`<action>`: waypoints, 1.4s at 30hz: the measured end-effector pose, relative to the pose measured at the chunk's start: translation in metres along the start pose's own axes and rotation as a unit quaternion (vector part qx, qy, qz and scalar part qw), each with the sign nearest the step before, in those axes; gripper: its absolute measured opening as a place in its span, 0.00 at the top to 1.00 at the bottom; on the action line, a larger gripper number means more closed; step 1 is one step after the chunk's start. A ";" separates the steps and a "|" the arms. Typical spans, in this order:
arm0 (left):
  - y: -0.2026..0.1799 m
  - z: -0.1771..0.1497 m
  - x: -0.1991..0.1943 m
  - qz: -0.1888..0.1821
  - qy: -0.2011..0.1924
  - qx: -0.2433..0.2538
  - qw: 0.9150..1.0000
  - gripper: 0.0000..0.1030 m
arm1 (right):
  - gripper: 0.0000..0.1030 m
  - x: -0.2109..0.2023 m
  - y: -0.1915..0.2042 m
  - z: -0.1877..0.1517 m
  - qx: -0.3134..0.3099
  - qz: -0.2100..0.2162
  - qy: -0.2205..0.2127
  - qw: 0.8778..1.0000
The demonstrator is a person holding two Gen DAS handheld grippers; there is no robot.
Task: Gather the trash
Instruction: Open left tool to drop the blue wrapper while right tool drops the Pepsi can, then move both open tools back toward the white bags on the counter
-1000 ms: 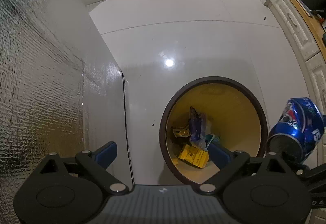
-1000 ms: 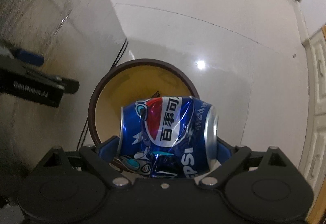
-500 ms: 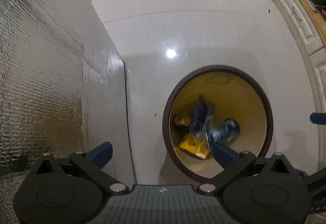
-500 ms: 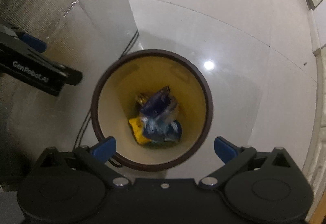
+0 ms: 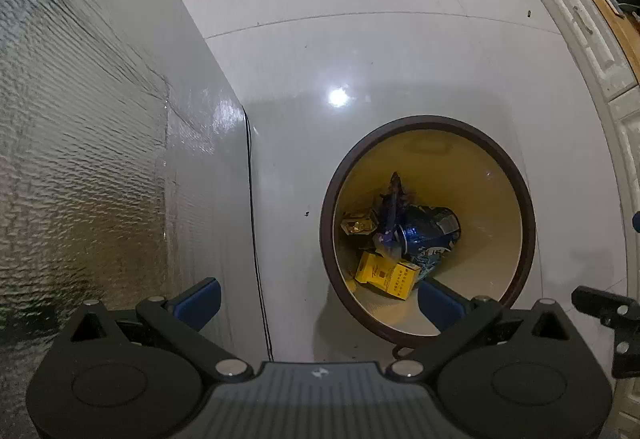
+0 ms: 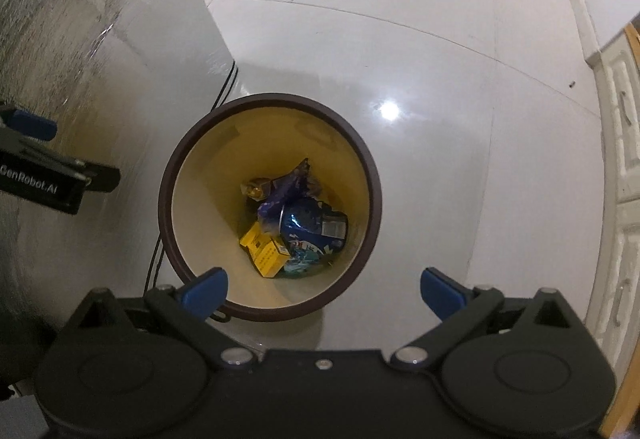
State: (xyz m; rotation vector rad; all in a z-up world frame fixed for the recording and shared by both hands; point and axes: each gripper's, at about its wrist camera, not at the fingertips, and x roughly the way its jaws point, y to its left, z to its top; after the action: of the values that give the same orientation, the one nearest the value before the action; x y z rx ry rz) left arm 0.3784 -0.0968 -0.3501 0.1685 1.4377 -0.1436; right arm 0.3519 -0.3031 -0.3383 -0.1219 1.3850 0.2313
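Hovering above the bin (image 6: 172,199), both the right gripper (image 6: 323,289) and left gripper (image 5: 318,297) gape wide, empty; the blue can (image 6: 310,235) lies inside it.

A glossy white tile floor (image 5: 360,51) reflects a lamp glare (image 5: 338,97). Silver foil panel (image 5: 72,127) stands left, a black cable (image 5: 254,239) at its foot; white cabinets (image 6: 624,167) right.
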 end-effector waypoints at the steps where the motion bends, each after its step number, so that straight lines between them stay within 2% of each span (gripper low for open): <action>1: 0.001 0.000 -0.002 0.000 -0.001 0.000 1.000 0.00 | 0.00 -0.003 -0.001 -0.001 0.003 -0.002 -0.001 1.000; 12: -0.003 -0.010 -0.035 0.004 -0.024 -0.001 1.000 0.00 | 0.00 -0.034 -0.008 -0.010 0.019 -0.015 -0.016 1.000; 21: -0.005 -0.020 -0.073 0.003 -0.060 0.000 0.998 0.00 | 0.00 -0.072 -0.019 -0.020 0.052 -0.011 -0.051 0.997; 30: -0.011 -0.026 -0.116 -0.001 -0.098 -0.007 0.995 0.00 | 0.00 -0.111 -0.032 -0.031 0.093 0.000 -0.099 0.991; 42: -0.026 -0.027 -0.194 0.003 -0.174 -0.004 0.985 0.00 | 0.00 -0.172 -0.036 -0.044 0.112 -0.020 -0.174 0.978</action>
State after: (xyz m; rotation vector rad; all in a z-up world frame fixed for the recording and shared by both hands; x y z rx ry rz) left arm 0.3225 -0.1173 -0.1622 0.1339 1.0896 -0.1552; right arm 0.2888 -0.3633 -0.1790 0.0763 1.0488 0.0565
